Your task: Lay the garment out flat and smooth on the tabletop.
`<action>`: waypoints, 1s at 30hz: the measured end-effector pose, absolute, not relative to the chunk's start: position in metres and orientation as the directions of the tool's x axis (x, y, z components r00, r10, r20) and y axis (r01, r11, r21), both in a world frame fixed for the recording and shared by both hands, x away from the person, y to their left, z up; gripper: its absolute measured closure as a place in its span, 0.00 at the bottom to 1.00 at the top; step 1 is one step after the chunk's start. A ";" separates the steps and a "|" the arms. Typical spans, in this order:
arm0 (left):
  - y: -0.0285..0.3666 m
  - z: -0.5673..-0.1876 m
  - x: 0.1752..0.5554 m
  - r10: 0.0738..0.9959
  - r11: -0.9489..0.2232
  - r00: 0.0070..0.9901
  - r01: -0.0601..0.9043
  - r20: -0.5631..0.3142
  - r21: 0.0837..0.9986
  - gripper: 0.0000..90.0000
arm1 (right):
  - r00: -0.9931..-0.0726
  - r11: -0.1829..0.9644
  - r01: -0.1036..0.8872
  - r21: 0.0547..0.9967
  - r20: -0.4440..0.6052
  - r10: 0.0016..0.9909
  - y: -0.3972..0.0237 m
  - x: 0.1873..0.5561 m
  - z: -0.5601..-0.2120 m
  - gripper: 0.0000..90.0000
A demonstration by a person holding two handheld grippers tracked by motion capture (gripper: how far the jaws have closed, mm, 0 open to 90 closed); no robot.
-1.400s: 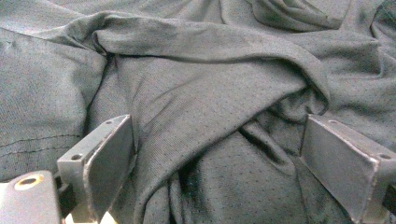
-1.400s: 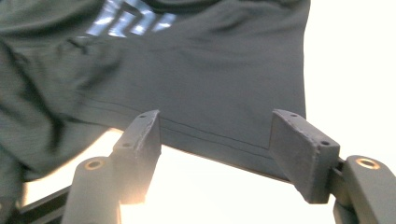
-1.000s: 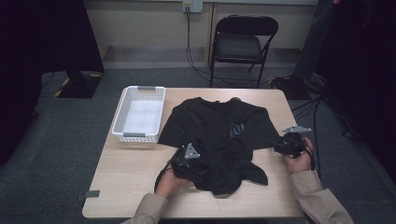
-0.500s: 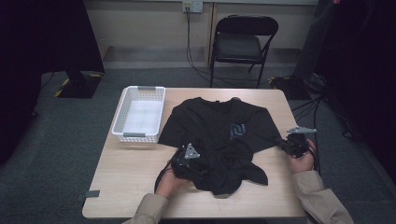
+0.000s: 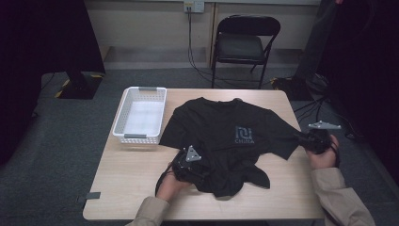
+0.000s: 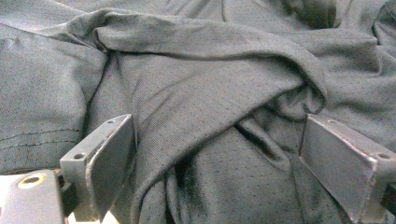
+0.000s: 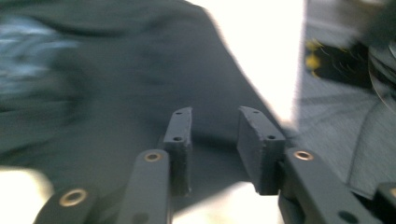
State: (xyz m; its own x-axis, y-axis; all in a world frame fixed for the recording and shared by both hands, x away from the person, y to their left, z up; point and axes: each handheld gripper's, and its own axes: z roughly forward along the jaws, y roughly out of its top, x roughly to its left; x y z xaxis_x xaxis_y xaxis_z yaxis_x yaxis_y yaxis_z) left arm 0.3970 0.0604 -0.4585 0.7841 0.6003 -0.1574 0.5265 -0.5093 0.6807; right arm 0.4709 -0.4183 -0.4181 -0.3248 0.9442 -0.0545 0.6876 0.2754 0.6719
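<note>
A black T-shirt (image 5: 226,136) with a pale chest print lies spread on the wooden table (image 5: 127,183), its lower hem bunched up. My left gripper (image 5: 188,165) rests on that bunched lower left part. In the left gripper view its jaws (image 6: 217,121) stand wide apart, open, with a fold of the cloth (image 6: 210,84) lying between them. My right gripper (image 5: 303,138) is at the table's right edge, by the tip of the stretched-out right sleeve. Its jaws (image 7: 215,112) have just been opening and stand a narrow gap apart, with the sleeve (image 7: 116,93) under them and nothing pinched.
A white plastic basket (image 5: 139,136) stands empty at the table's back left, close to the shirt's left sleeve. A black folding chair (image 5: 244,44) stands beyond the far edge. Cables lie on the floor at the right. Bare tabletop shows along the front left.
My right gripper has moved right to the table's edge, drawing the right sleeve out flat, and its jaws have parted. My left gripper has stayed put on the hem.
</note>
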 end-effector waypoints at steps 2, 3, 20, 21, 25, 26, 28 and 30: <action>0.060 -0.459 0.397 0.601 -0.509 0.784 0.526 -0.157 0.681 0.12 | -0.421 0.281 0.667 0.690 0.038 0.906 -0.397 0.458 -0.421 0.70; 0.060 -0.459 0.397 0.601 -0.508 0.784 0.527 -0.158 0.681 0.12 | -0.468 0.357 0.656 0.665 -0.013 0.884 -0.373 0.445 -0.429 0.66; 0.059 -0.458 0.393 0.600 -0.515 0.786 0.524 -0.152 0.679 0.12 | -0.399 0.261 0.734 0.627 0.088 0.913 -0.402 0.418 -0.442 0.97; 0.058 -0.458 0.392 0.599 -0.511 0.785 0.525 -0.156 0.680 0.12 | -0.396 0.256 0.734 0.629 0.091 0.914 -0.405 0.417 -0.441 0.97; 0.058 -0.458 0.390 0.594 -0.515 0.789 0.523 -0.157 0.680 0.12 | -0.422 0.253 0.694 0.673 0.097 0.901 -0.396 0.408 -0.433 0.70; 0.058 -0.458 0.390 0.594 -0.515 0.789 0.523 -0.157 0.680 0.12 | -0.422 0.253 0.694 0.673 0.097 0.901 -0.396 0.408 -0.433 0.70; 0.058 -0.458 0.390 0.594 -0.515 0.789 0.522 -0.157 0.680 0.12 | -0.447 0.261 0.669 0.696 0.097 0.889 -0.381 0.405 -0.429 0.47; 0.058 -0.458 0.390 0.594 -0.515 0.789 0.523 -0.157 0.680 0.12 | -0.475 0.272 0.657 0.703 0.105 0.874 -0.362 0.403 -0.425 0.35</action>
